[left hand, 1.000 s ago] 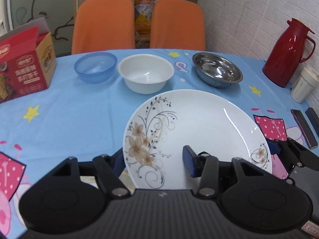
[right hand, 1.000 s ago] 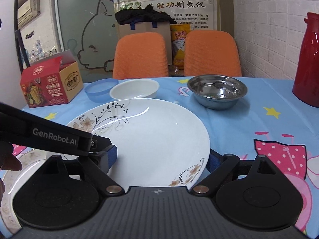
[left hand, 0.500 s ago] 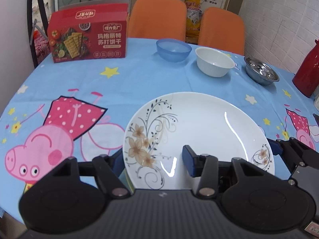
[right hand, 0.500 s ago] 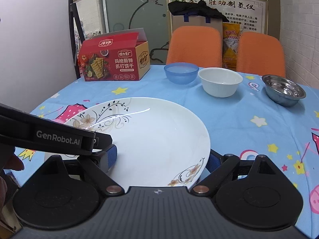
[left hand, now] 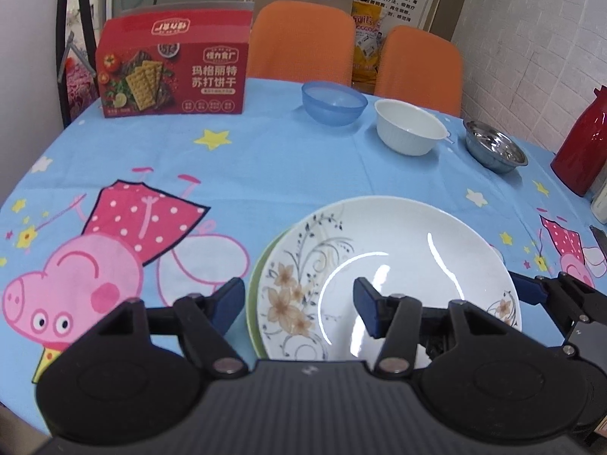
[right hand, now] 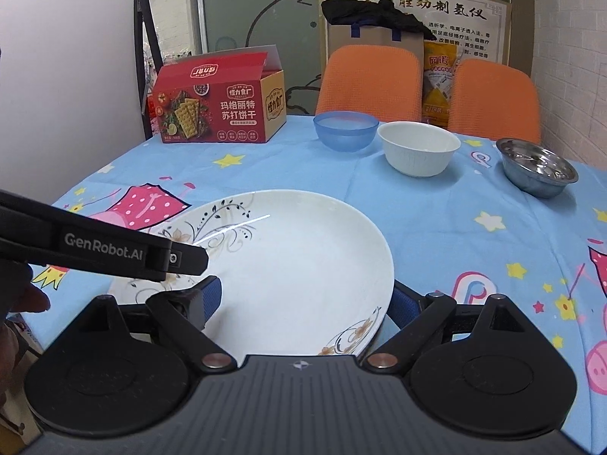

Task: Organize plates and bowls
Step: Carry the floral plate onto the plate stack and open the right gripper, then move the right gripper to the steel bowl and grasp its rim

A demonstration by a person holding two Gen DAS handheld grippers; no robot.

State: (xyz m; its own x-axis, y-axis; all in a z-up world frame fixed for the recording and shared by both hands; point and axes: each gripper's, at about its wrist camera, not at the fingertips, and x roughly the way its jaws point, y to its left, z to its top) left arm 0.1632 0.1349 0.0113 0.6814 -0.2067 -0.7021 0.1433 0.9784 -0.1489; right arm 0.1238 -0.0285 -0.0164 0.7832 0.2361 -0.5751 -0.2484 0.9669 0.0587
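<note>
Round table (left hand: 265,174) under a blue cartoon-pig cloth fills the scene, with two orange chairs (left hand: 303,38) behind its far edge and a white brick wall on the right. On the far left of the table stands a red cardboard cracker box (left hand: 172,72).

Nearest the cameras lies a large white round china plate with a brown flower print (left hand: 390,276). It sits on top of a second plate with a pale green rim (left hand: 255,303), only a sliver of which shows at the left.

Along the far side runs a row of three bowls, left to right: a translucent blue plastic bowl (left hand: 334,102), a white ceramic bowl (left hand: 409,127) and a shiny steel bowl (left hand: 495,149). A red thermos jug (left hand: 580,144) stands at the far right.

The left gripper (left hand: 299,303) straddles the near left rim of the flowered plate, its jaws spread wide and gripping nothing, one finger outside the rim and one over the plate. The right gripper (right hand: 303,299) is likewise wide apart across the near right rim, and I cannot tell whether its pads press the plate.

The bowls lie well beyond the fingers, straight ahead and rightward, so the right gripper looks nearer the steel bowl and the left nearer the blue one.
</note>
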